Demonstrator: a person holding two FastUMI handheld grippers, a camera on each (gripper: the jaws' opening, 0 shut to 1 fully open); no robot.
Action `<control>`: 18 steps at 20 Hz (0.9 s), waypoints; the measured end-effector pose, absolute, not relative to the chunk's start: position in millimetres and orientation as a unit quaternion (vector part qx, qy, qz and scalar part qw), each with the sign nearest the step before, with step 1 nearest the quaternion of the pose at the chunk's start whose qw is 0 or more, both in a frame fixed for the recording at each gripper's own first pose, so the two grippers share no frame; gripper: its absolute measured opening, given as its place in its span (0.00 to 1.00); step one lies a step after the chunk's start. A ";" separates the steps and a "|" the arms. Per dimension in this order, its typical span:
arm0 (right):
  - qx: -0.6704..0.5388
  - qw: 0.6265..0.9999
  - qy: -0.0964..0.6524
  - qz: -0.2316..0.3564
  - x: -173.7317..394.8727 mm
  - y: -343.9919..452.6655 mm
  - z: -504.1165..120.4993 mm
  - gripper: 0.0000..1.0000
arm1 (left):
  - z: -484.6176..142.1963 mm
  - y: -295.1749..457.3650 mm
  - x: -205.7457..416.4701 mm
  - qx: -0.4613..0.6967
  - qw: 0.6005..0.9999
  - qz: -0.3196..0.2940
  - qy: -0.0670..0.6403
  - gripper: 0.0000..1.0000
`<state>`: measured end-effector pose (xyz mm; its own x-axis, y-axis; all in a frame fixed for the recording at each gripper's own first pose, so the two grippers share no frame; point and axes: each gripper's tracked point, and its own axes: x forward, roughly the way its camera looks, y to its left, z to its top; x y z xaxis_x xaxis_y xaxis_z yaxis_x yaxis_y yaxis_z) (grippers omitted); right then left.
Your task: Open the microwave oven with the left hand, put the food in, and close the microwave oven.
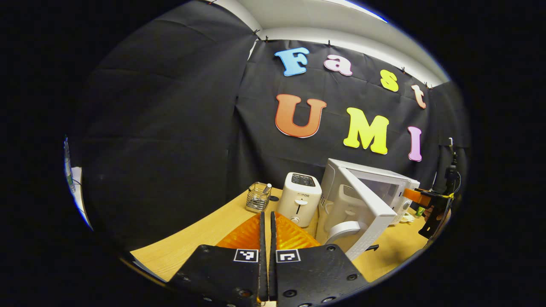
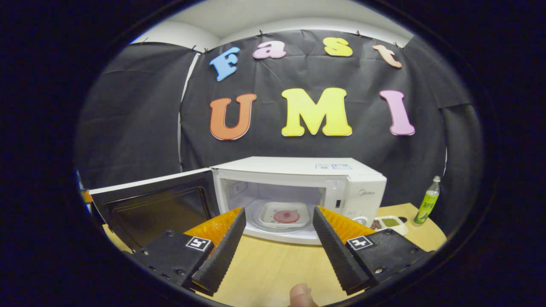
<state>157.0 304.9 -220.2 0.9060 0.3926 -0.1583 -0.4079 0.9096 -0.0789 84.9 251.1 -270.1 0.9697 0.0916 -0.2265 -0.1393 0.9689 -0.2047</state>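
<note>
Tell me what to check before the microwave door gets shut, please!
1. Food inside: ok. The dish of food sits on the turntable in the microwave.
2. Right gripper out of the oven: ok. Its fingers are spread apart, hold nothing, and sit in front of the opening above the table.
3. Door free to swing: ok. It stands wide open, and nothing lies in the doorway.
4. Left gripper ready to push: cannot tell. Its fingers are closed together with nothing between them, and it is apart from the door.
5. Toaster out of the way: cannot tell. It stands close beside the open door.
</note>
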 end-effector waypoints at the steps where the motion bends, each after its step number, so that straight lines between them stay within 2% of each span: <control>1: -0.059 0.976 0.067 0.200 149.0 290.4 -217.5 0.92 | -268.6 249.0 89.1 -0.107 0.988 0.049 0.103 0.00; 3: -0.065 0.977 0.063 0.193 133.2 271.6 -207.2 0.91 | -268.7 241.2 88.1 -0.085 0.991 0.024 0.096 0.00; 4: -0.067 0.978 0.062 0.187 125.8 262.5 -200.6 1.00 | -268.6 237.3 88.3 -0.071 0.993 0.009 0.093 0.00; 5: -0.065 0.978 0.060 0.187 118.3 256.4 -194.0 0.91 | -267.3 232.3 89.6 -0.059 0.994 -0.005 0.087 0.00; 8: -0.057 0.980 0.042 0.188 98.6 246.2 -166.7 0.91 | -272.8 219.6 92.7 -0.044 0.995 -0.043 0.084 0.00; 9: -0.055 0.980 0.036 0.188 90.8 241.6 -159.6 1.00 | -275.9 211.9 92.6 -0.048 0.993 -0.060 0.087 0.00; 10: -0.054 0.980 0.035 0.187 84.3 236.3 -154.3 0.92 | -280.8 204.5 92.3 -0.048 0.992 -0.074 0.089 0.00; 11: -0.053 0.980 0.037 0.186 77.1 230.1 -151.5 1.00 | -282.7 196.1 91.7 -0.044 0.991 -0.090 0.088 0.00; 12: -0.051 0.980 0.036 0.187 69.1 223.6 -147.4 0.92 | -280.2 186.2 90.1 -0.039 0.991 -0.103 0.082 0.00; 13: -0.049 0.980 0.036 0.188 60.6 216.8 -143.3 0.92 | -279.9 184.5 87.4 -0.031 0.991 -0.107 0.077 0.00; 14: -0.049 0.981 0.037 0.184 54.0 206.0 -140.5 1.00 | -283.5 174.3 89.9 -0.036 0.988 -0.122 0.082 0.00; 15: -0.047 0.982 0.036 0.179 46.6 195.3 -138.4 1.00 | -284.5 158.4 85.3 -0.046 0.984 -0.148 0.083 0.00; 16: -0.045 0.982 0.035 0.178 40.2 188.0 -135.6 0.92 | -282.6 140.2 82.1 -0.054 0.980 -0.173 0.078 0.00; 17: -0.045 0.982 0.031 0.178 33.5 181.3 -132.6 0.92 | -282.1 127.1 81.6 -0.055 0.978 -0.187 0.075 0.00; 18: -0.046 0.983 0.028 0.177 29.0 174.3 -129.9 1.00 | -282.5 122.0 85.8 -0.050 0.978 -0.186 0.074 0.00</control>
